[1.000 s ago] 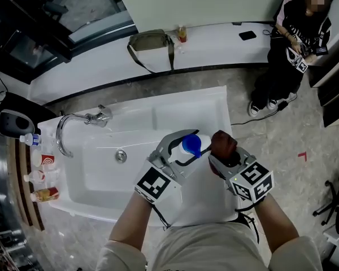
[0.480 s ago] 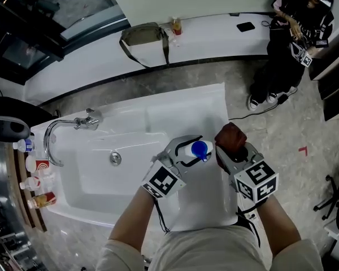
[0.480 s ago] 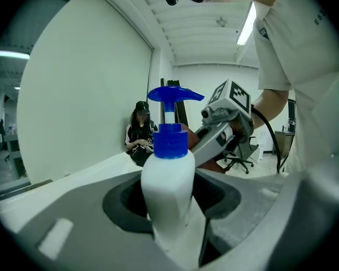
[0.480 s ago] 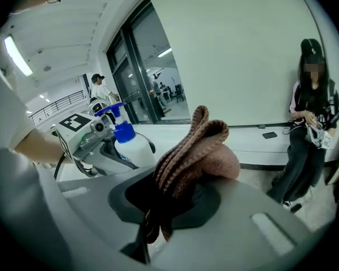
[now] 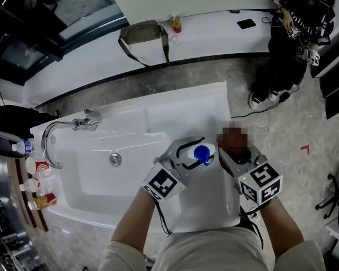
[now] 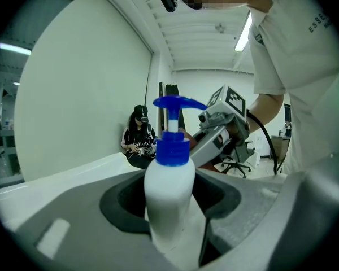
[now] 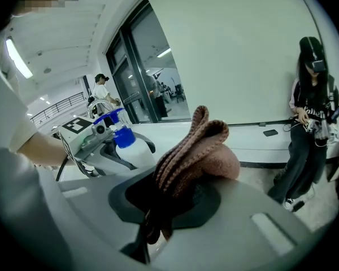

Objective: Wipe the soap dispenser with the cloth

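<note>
Left claw [image 5: 185,151] was clamped on the white soap dispenser [image 6: 168,191], which stood upright between my jaws with its blue pump on top. I held it over the white worktop [image 5: 186,103] near its right edge, right of the sink basin [image 5: 96,179]. My right claw [image 5: 233,148] pinched the folded brown cloth [image 7: 195,151] just beside the dispenser; whether they touched I could not tell.

head view: overhead, steeply down on sink [image 5: 90,174] | gripper views: close, facing each other | shared: soap bottle [image 6: 168,202]
</note>
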`<state>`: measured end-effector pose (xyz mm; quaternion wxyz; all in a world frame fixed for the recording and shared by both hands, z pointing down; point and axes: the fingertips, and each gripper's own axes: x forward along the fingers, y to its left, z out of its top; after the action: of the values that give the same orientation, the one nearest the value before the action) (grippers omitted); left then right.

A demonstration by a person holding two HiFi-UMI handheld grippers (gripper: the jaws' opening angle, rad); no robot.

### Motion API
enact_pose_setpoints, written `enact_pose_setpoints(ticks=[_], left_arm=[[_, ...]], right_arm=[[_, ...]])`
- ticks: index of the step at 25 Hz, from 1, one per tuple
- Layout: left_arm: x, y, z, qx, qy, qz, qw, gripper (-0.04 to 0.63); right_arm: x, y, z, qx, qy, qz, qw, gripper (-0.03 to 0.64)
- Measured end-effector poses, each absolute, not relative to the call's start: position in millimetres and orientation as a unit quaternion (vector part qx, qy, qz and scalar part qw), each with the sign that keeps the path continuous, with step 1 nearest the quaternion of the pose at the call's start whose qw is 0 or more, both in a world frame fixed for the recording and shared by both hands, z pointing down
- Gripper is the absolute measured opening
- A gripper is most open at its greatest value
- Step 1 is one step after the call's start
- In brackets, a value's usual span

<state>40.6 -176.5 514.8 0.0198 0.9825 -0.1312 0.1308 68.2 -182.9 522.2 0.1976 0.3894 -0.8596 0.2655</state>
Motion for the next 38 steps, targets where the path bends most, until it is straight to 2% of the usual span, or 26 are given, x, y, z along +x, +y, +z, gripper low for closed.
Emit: enact_pose_setpoints(ticks=[7, 11, 16, 19, 21, 26, 35, 38], left_arm=[[17.4, -172.5, 471.8, 0.977, -0.185, 0.103, -0.007, 0.212], [-37.5, -173.1, 441.8, 0.941, -0.332, 0.039, 0.052, 0.211], [-67.4, -151.4, 435.7, 0.912, -0.404, 0.056, 0.052, 0.205], [-73.9, -136.9, 428.3, 0.894, -0.442, 0.054, 0.051, 0.069], [-74.2, -124.2, 421.1, 0.889, -0.452, 0.057, 0.037, 0.001], [-77.5, -87.1, 393.2, 0.887, -0.461, 0.041, 0.006, 0.000], [-65.4, 31.6, 366.1, 0.854, -0.516, 0.035, 0.056, 0.000], [-56.8, 79.8, 359.2, 0.850, -0.524, 0.029, 0.046, 0.000]], right_arm=[[66.3, -178.2, 515.8, 0.402, -0.854, 0.263, 0.199, 0.078], [70.1, -169.4, 505.9, 0.421, -0.846, 0.262, 0.196, 0.078], [67.6, -147.2, 495.0, 0.449, -0.832, 0.259, 0.196, 0.078], [66.4, -128.5, 489.2, 0.472, -0.822, 0.250, 0.197, 0.078], [65.2, -114.2, 485.1, 0.485, -0.816, 0.250, 0.191, 0.078], [55.4, -67.6, 473.6, 0.489, -0.812, 0.270, 0.168, 0.078], [55.9, 45.2, 437.2, 0.465, -0.849, 0.190, 0.163, 0.078], [61.4, 88.5, 430.2, 0.463, -0.855, 0.166, 0.164, 0.078]])
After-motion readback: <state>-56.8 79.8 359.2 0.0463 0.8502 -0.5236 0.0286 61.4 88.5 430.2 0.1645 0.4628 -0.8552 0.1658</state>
